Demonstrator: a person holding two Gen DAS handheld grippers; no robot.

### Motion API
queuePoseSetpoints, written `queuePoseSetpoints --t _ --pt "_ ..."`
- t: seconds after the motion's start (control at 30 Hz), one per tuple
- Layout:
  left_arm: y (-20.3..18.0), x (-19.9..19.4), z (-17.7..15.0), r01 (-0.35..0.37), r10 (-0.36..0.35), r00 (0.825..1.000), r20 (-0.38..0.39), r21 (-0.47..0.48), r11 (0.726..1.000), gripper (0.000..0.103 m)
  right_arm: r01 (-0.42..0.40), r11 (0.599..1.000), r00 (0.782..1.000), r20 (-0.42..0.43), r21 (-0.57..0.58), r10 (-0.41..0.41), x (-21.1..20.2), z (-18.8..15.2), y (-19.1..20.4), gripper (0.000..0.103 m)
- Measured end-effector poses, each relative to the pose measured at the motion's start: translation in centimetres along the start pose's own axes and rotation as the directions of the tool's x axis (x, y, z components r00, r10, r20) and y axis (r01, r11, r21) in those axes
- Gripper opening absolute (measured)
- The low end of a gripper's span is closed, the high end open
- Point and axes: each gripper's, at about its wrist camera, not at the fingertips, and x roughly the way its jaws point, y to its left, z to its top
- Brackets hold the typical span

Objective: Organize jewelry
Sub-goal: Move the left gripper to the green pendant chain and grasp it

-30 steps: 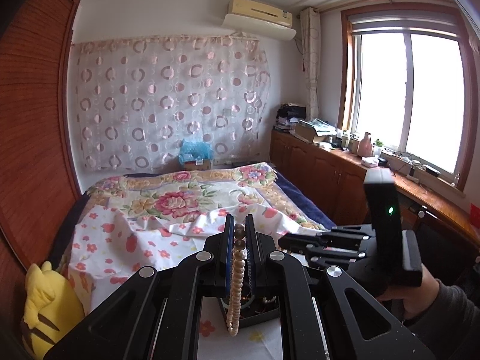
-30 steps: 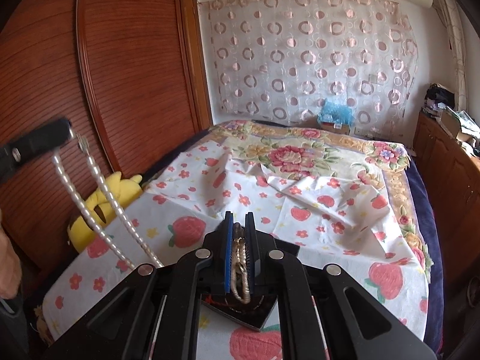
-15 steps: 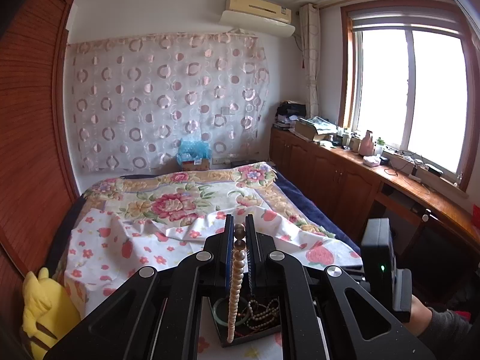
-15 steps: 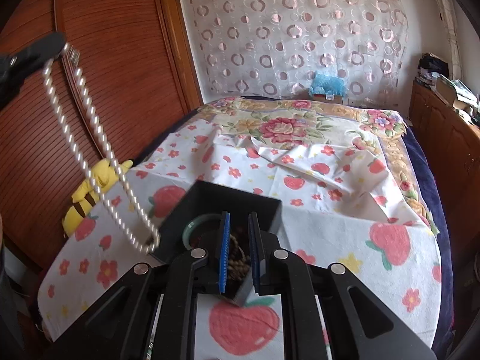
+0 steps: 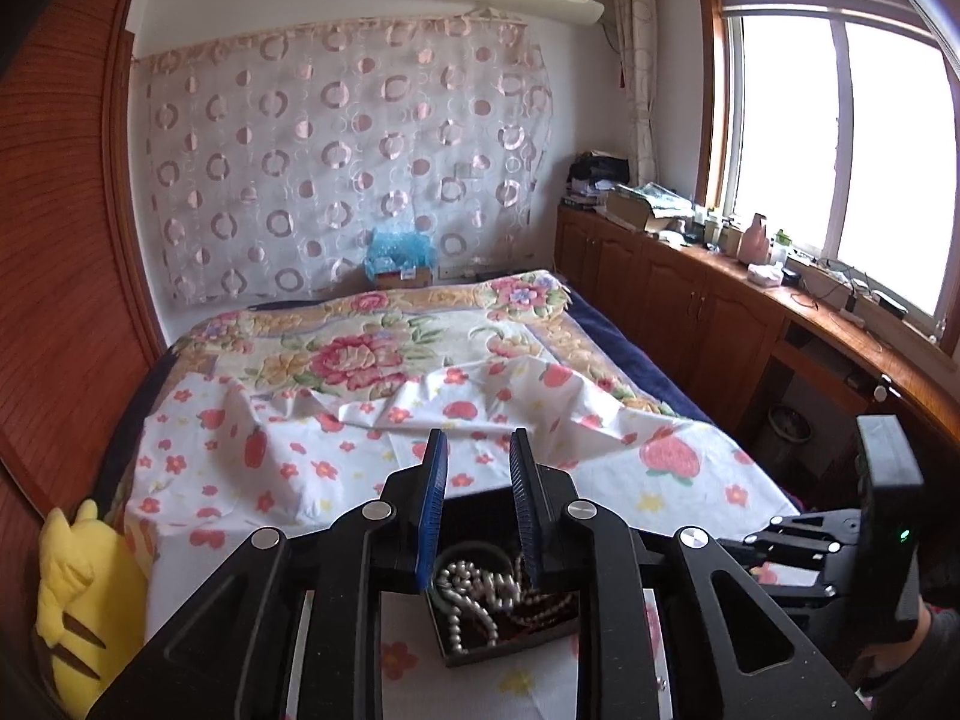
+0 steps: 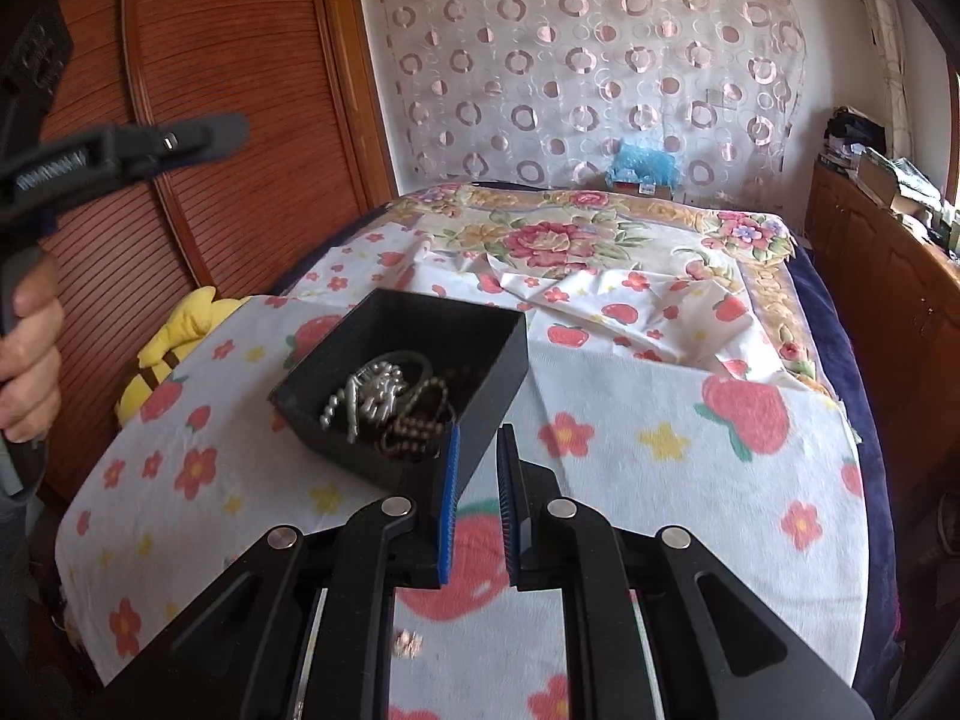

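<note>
A black box [image 6: 486, 384] stands on the strawberry-print cloth [image 6: 660, 408] on the bed. In it lie a white pearl necklace [image 6: 372, 390], a string of brown beads [image 6: 420, 420] and a dark ring. My left gripper [image 5: 478, 438] hovers over the box, its jaws opening with nothing between them; the pearls [image 5: 474, 588] lie below. My right gripper [image 6: 480, 432] is at the box's near corner, its jaws a narrow gap apart and empty. From the right wrist the left gripper [image 6: 198, 135] shows at upper left. A small shiny piece [image 6: 408, 657] lies on the cloth.
A yellow plush toy [image 5: 78, 588] sits at the bed's left edge against the wooden wardrobe [image 6: 240, 60]. Wooden cabinets [image 5: 690, 300] with clutter run under the window on the right. A hand [image 6: 30, 348] grips the left tool. Flowered bedding [image 5: 360, 360] stretches beyond the box.
The pearl necklace has left the left gripper's jaws and now lies in the box. The brown beads have dropped from the right gripper into the box. Both grippers have sunk toward it.
</note>
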Motion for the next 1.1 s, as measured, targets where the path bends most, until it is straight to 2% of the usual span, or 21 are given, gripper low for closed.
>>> queuePoseSetpoints --t 0.43,0.57,0.67,0.7,0.77,0.93,1.1 --pt "-1.7 -2.0 -7.8 0.038 -0.029 0.996 -0.088 0.092 0.995 0.021 0.029 0.999 0.999 0.039 -0.025 -0.028 -4.7 -6.2 2.8 0.015" --pt "-2.2 -2.3 -9.9 0.061 -0.050 0.991 -0.121 0.092 0.994 0.021 0.044 0.999 0.998 0.042 -0.026 -0.043 -5.7 -7.6 3.4 0.026" --pt "-2.3 -2.2 -11.7 0.080 -0.067 0.985 -0.157 0.081 0.993 0.021 0.055 0.998 0.998 0.039 -0.019 -0.054 -6.2 -8.9 3.6 0.029" --pt "-2.4 -2.2 -12.3 0.084 -0.070 0.983 -0.169 0.078 0.993 0.021 0.055 0.998 0.998 0.033 -0.011 -0.054 -6.3 -9.5 3.6 0.034" --pt "-2.3 -2.0 -13.1 0.091 -0.077 0.979 -0.186 0.067 0.994 0.021 0.054 0.998 0.998 0.021 0.009 -0.055 -6.2 -10.4 3.4 0.039" --pt "-2.5 -1.8 -15.1 0.112 -0.102 0.970 -0.223 0.037 0.993 0.021 0.052 0.998 0.999 -0.007 0.033 -0.052 -5.7 -12.2 3.3 0.041" --pt "-3.2 -1.8 -16.7 0.142 -0.131 0.959 -0.253 0.027 0.989 0.021 0.074 0.997 0.997 -0.039 0.016 -0.073 -5.4 -14.0 4.0 0.049"
